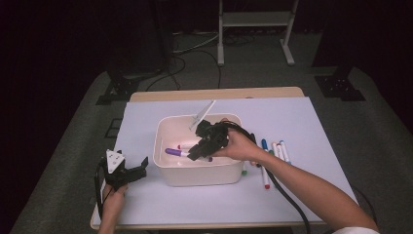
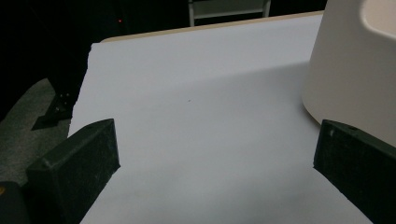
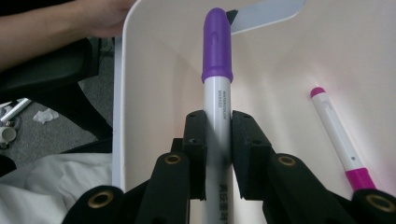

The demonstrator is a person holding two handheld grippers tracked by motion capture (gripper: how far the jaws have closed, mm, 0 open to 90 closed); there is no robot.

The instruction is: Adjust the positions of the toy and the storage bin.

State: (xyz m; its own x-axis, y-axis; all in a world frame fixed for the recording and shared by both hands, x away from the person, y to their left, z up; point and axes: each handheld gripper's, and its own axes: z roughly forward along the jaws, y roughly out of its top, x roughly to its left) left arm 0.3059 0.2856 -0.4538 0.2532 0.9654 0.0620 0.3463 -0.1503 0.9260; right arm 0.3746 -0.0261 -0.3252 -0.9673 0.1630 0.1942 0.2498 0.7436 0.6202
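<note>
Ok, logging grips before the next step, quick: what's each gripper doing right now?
Left gripper: open, holding nothing, beside the bin.
Right gripper: closed on the purple marker, inside the bin.

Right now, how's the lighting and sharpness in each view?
High view: soft, dim, dark surroundings, only the table sheet lit. Left gripper view: a shadow band crosses the sheet beside the white bin. Right gripper view: the purple-capped marker is sharp; pinkish glare lower right.

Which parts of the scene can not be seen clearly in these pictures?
- Purple marker: its lower end, cut off by the right gripper view's bottom edge.
- Markers on the table: high view, partly behind the right hand, colours too small.
- Bin: left gripper view, cut by the edge.
</note>
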